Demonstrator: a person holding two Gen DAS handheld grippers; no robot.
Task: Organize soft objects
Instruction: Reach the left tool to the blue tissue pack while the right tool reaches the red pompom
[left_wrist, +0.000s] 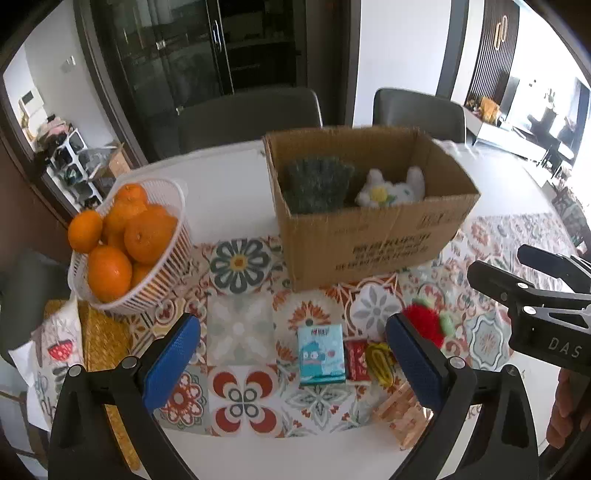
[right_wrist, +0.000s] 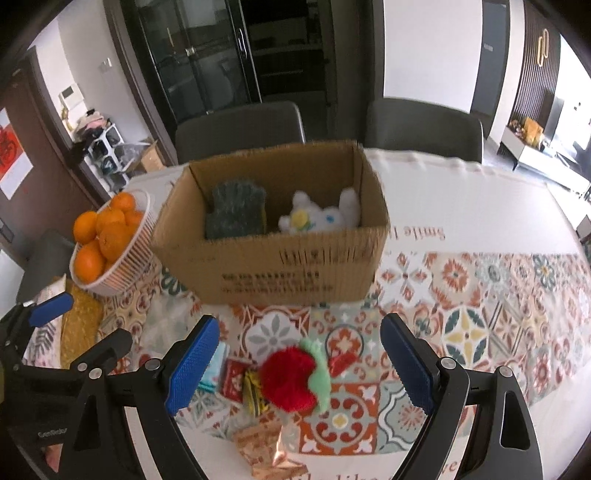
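Inside cardboard box (right_wrist: 280, 266), glove (right_wrist: 236, 210), white plush (right_wrist: 321, 218)

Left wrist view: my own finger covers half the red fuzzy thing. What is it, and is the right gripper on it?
Observer: The right wrist view shows it whole: a red plush with a green leaf, lying on the patterned cloth.
Operator: Right gripper closed on it?
Observer: No. The right gripper is open. The plush lies in line between its fingers, and neither pad touches it.
Operator: Anything tight against it?
Observer: A yellow-and-black item sits against its left side, next to a red packet.
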